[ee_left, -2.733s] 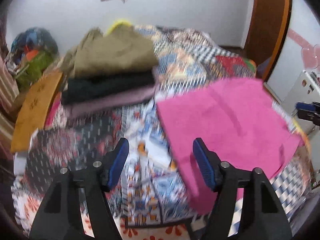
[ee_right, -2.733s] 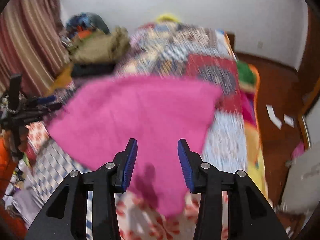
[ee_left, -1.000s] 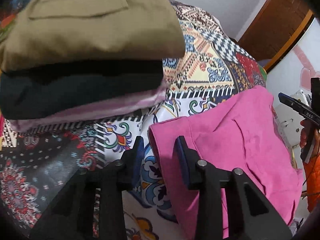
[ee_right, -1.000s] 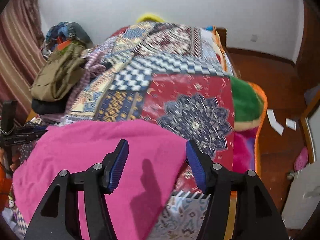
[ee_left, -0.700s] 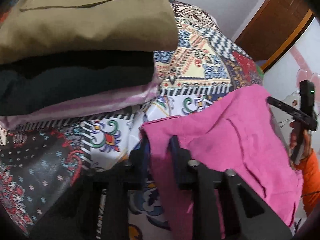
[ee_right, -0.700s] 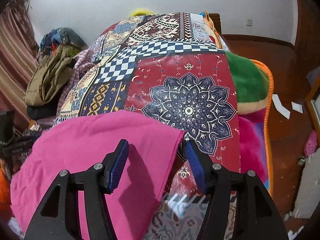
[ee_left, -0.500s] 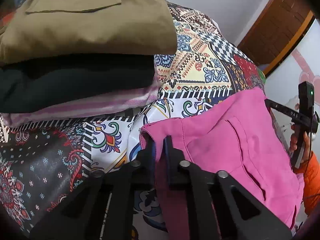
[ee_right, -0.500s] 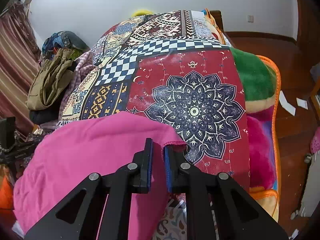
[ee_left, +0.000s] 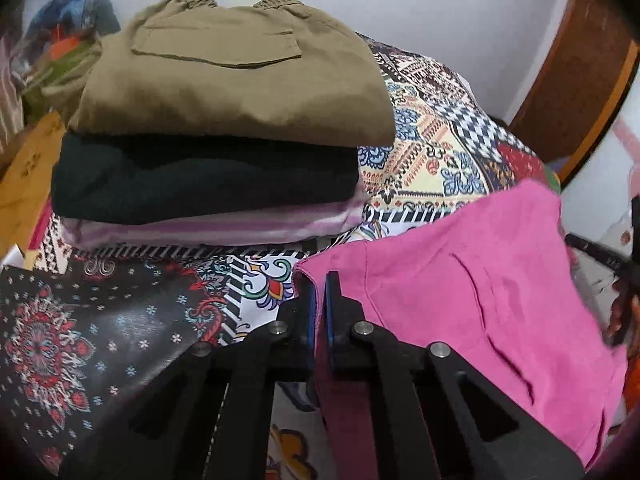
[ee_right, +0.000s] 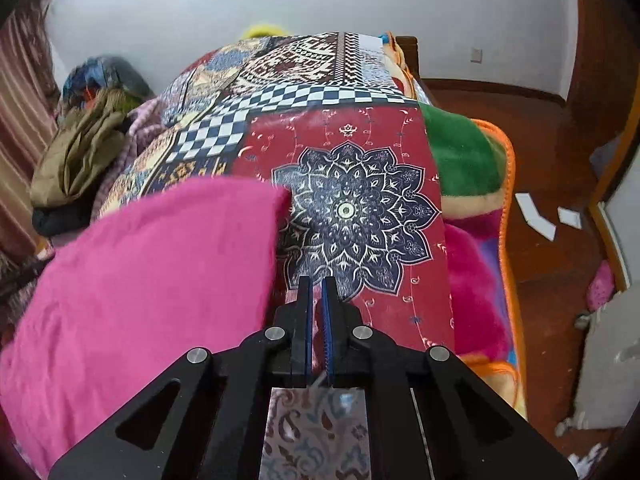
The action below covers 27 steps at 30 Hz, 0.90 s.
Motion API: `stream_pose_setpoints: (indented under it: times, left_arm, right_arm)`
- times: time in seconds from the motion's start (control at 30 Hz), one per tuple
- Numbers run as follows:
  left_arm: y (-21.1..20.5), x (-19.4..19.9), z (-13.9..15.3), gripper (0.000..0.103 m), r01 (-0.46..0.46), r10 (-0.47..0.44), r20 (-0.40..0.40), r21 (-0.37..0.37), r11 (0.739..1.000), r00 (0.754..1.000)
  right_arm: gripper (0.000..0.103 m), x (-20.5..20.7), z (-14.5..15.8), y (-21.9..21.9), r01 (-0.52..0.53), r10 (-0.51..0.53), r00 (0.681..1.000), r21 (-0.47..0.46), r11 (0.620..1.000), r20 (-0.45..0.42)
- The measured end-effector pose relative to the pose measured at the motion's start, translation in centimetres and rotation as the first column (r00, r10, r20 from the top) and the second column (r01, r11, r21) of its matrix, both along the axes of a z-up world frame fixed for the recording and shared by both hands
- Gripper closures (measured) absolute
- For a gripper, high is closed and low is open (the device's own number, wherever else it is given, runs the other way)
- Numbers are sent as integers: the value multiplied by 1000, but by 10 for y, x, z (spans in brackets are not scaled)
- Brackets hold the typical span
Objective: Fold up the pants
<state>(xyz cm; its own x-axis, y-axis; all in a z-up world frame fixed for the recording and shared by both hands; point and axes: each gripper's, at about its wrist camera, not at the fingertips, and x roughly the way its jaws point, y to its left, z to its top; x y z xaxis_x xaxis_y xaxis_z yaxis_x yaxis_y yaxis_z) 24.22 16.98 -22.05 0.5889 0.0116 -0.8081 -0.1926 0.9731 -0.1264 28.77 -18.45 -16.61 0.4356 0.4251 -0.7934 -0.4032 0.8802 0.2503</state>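
Left wrist: left gripper (ee_left: pixel 317 312) pinching pants (ee_left: pixel 460 300) corner

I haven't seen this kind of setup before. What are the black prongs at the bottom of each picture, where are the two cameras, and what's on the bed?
There is no robot here. A person holds a hand-held gripper in each hand, and each gripper carries a wide-angle camera that looks forward along its two black fingers. One picture comes from the left gripper and the other from the right gripper.

On the patterned bedspread lie the pink pants, which are the piece being folded. Beside them is a stack of folded clothes, with khaki on top, black under it and a pale striped piece at the bottom.

The left gripper is shut on a corner of the pink pants. The right gripper is also shut, at the pants' far edge. Whether it actually pinches cloth there is hard to tell.
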Motion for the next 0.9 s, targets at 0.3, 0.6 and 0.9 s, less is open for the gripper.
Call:
stream_pose_setpoints:
  times: [0.3, 0.6, 0.9]
  left_arm:
    - [2, -9, 21, 86, 9, -8, -17, 60, 998, 1000]
    - [-40, -18, 50, 68, 172, -172, 0, 23, 985, 985]
    - [-84, -30, 8, 67, 311, -310, -78, 0, 951, 948]
  right_arm:
    - [87, -46, 15, 58, -305, 307, 950, 51, 951, -57]
    - [87, -78, 2, 67, -424, 409, 901, -92, 901, -146]
    - [61, -14, 55, 119, -400, 400, 916, 3, 916, -17]
